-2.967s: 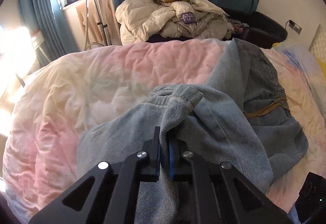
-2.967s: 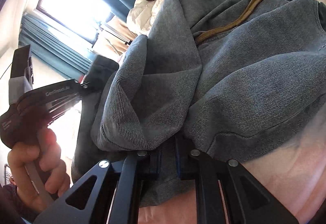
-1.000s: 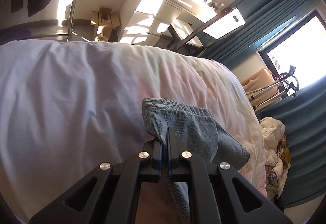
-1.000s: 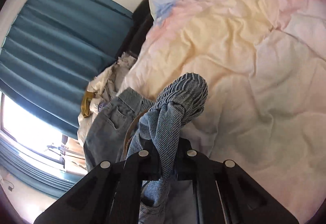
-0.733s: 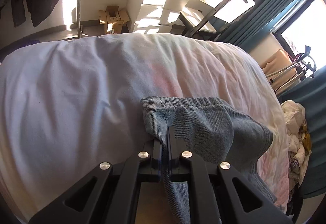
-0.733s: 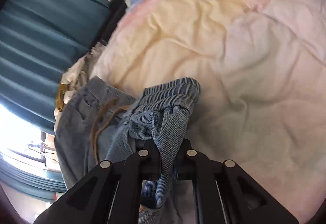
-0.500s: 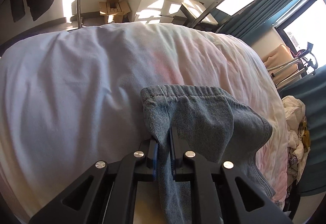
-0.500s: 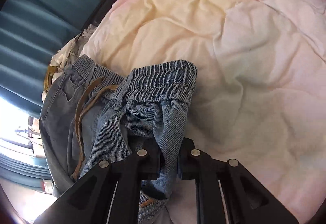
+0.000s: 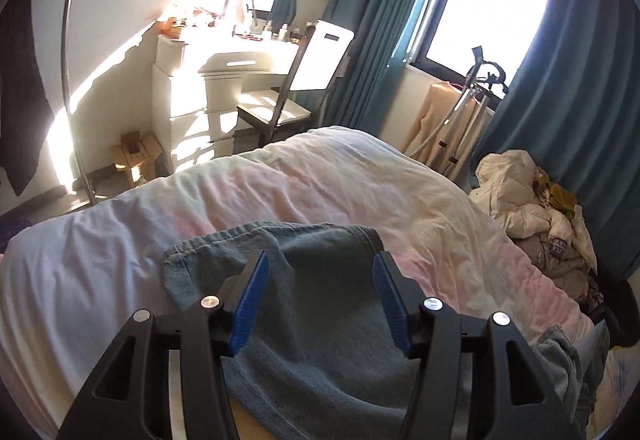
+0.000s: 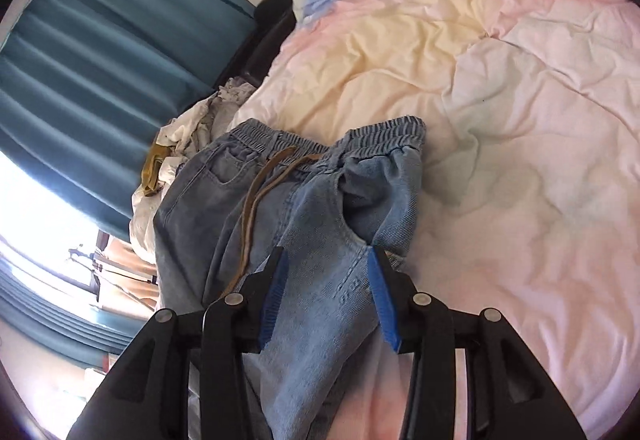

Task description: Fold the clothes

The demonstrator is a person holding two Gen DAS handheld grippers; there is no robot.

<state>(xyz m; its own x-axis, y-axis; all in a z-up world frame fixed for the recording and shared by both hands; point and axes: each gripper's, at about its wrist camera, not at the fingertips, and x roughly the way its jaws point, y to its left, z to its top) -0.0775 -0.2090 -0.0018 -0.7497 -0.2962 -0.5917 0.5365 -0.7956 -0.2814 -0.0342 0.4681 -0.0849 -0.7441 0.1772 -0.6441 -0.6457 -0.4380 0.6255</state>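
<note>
The faded blue denim drawstring trousers (image 10: 304, 224) lie lengthwise-doubled on the pastel bed quilt (image 10: 520, 120), waistband toward twelve o'clock. Left tongs (image 9: 320, 300) and right tongs (image 10: 328, 292) gape wide, holding nothing. Crosswise folds likely remain.

Both tools, left (image 9: 320, 280) and right (image 10: 326, 280), now spread, released jeans (image 10: 320, 208) onto duvet (image 10: 520, 120).
</note>
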